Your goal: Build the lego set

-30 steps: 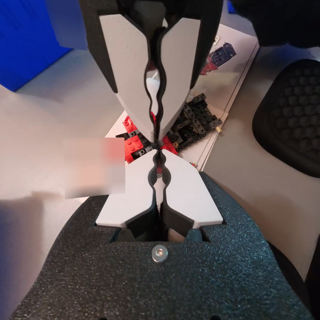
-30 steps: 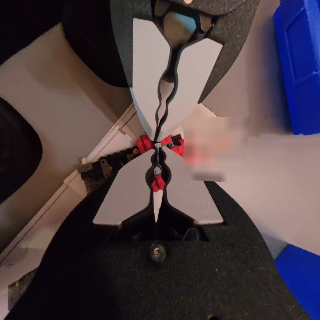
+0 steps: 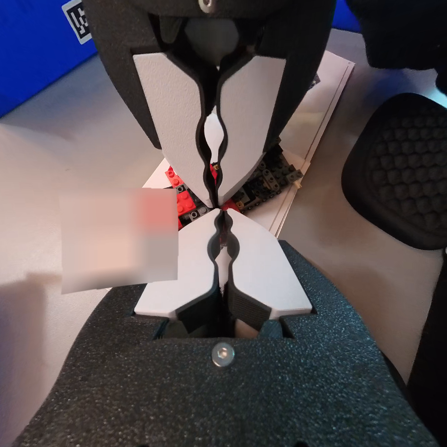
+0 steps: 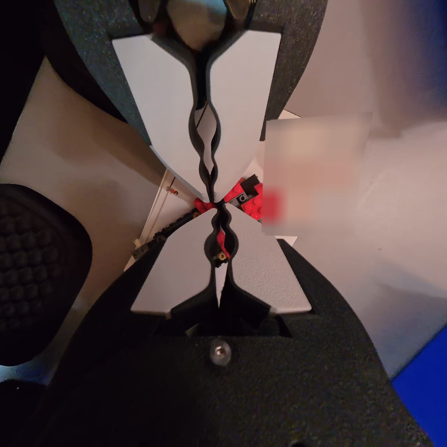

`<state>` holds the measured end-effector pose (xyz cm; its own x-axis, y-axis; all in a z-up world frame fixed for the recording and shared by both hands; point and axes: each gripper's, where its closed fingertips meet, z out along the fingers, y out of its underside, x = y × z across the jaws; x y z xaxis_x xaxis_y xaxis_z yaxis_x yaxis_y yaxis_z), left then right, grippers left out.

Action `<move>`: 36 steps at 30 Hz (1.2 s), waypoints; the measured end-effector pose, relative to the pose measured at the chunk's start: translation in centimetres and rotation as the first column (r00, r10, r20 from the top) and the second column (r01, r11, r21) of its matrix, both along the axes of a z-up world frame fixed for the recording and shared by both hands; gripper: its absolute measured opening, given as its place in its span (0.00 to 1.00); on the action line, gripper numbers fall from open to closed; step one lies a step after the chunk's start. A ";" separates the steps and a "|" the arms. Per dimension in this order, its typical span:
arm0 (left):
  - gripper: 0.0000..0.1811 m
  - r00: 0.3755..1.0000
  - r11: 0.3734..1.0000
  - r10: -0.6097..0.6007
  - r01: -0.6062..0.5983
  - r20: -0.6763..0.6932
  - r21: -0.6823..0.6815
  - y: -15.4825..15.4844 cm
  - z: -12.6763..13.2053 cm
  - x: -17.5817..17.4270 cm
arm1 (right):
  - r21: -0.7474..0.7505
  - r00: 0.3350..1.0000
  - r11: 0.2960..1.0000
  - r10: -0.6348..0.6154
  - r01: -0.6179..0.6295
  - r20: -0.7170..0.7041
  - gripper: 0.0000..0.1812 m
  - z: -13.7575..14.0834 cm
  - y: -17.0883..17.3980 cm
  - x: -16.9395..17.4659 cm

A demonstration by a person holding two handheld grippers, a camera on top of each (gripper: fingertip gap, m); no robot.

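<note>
Fingertips of both grippers meet nose to nose over the model (image 3: 263,183). The left gripper (image 3: 222,212) is clenched; whether it pinches a small piece at its tips I cannot tell. The right gripper (image 4: 219,208) is likewise clenched, its load hidden too. The red and black model lies on the booklet (image 3: 312,135), just beyond the tips. To seat a piece well, I would press straight down, bracing the model. Farther off, a blue bin (image 3: 36,60) bears a square black-and-white marker (image 3: 78,23); no brand shows.
</note>
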<state>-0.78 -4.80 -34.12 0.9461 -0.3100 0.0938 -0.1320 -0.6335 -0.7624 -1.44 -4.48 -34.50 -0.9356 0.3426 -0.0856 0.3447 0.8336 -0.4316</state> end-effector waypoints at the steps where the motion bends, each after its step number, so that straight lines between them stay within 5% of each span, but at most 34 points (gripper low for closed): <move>1: 0.00 1.000 1.000 0.000 0.000 0.000 0.000 0.0 0.0 0.0 | 0.006 1.000 1.000 -0.007 0.007 0.009 0.00 0.0 0.0 0.0; 36: 0.04 0.997 0.999 0.032 -0.030 -0.074 0.029 -1.5 0.1 -1.0 | -0.016 0.967 0.991 0.125 -0.132 -0.220 0.08 0.3 -0.4 -0.1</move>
<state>-1.78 -6.27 -34.03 0.9594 -0.2817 0.0145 -0.1695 -0.6170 -0.7685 -1.51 -4.89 -34.21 -0.9687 0.2189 0.1172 0.1304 0.8500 -0.5104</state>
